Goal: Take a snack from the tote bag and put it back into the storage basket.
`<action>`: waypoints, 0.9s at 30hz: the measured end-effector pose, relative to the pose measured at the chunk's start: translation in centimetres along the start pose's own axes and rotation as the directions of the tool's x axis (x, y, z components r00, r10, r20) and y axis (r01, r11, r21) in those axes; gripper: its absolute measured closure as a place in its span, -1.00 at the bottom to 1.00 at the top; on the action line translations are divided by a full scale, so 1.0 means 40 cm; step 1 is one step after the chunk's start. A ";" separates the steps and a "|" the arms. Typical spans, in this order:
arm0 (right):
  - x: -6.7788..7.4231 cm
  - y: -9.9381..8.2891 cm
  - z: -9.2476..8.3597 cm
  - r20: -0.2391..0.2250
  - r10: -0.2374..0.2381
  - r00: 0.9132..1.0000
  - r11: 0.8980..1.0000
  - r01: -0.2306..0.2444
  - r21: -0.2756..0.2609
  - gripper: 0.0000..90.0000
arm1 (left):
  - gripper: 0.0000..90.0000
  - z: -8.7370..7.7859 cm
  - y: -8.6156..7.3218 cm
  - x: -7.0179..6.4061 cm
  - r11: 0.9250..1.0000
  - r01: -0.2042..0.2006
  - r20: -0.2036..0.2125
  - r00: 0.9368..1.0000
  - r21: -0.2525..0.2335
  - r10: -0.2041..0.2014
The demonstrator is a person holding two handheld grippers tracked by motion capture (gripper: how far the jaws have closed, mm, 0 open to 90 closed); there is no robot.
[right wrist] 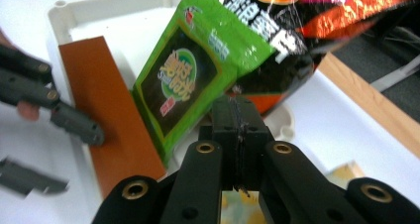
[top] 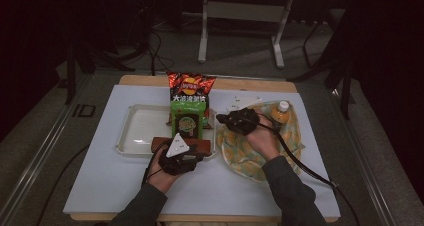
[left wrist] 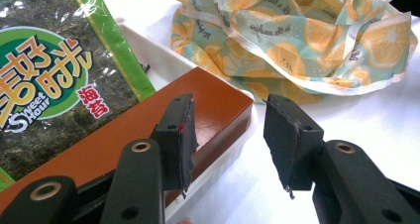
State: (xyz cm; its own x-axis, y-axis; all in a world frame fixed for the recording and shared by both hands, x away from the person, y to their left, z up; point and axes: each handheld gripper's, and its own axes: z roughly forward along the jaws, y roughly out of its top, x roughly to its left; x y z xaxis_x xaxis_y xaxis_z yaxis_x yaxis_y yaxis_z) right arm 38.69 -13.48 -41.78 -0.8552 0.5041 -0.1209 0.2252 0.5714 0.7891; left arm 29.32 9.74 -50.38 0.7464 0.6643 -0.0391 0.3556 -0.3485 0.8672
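Two snack bags stand in the white tray point(top: 131, 136): a green seaweed packet point(top: 188, 122) leaning on a red chip bag point(top: 190, 87), with a brown box point(top: 197, 145) along the tray's near edge. The right gripper point(top: 221, 118) is clenched with its jaws pressed together just beside the packet, nothing visibly between them. The left gripper point(top: 186, 147) is released, one jaw over the box's end, the other over the white table point(top: 95, 181).
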 end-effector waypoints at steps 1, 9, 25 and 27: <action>0.000 -0.006 -0.006 0.003 0.001 1.000 1.000 -0.001 0.004 0.98 | 0.21 0.001 0.000 0.000 1.000 -0.001 0.001 1.000 0.000 0.001; 0.003 -0.064 -0.055 0.024 0.024 0.999 0.999 -0.024 0.023 0.96 | 0.20 0.004 0.000 0.001 1.000 0.000 0.000 1.000 -0.002 0.000; 0.015 -0.177 -0.117 0.042 0.059 0.997 0.995 -0.062 0.074 0.86 | 0.19 0.005 0.000 -0.001 1.000 0.001 0.004 1.000 -0.001 -0.001; 0.019 -0.186 -0.120 0.042 0.049 0.998 0.996 -0.052 0.077 0.85 | 0.19 0.006 0.000 -0.001 1.000 0.001 0.005 1.000 -0.001 -0.001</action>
State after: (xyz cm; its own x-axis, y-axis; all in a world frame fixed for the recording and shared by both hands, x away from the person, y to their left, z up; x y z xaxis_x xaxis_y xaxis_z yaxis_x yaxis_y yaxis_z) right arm 34.13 -20.45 -44.86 -0.8227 0.5583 -0.1072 0.3049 0.5925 0.7456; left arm 29.41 9.57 -50.50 0.7489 0.6613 -0.0420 0.3556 -0.3476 0.8676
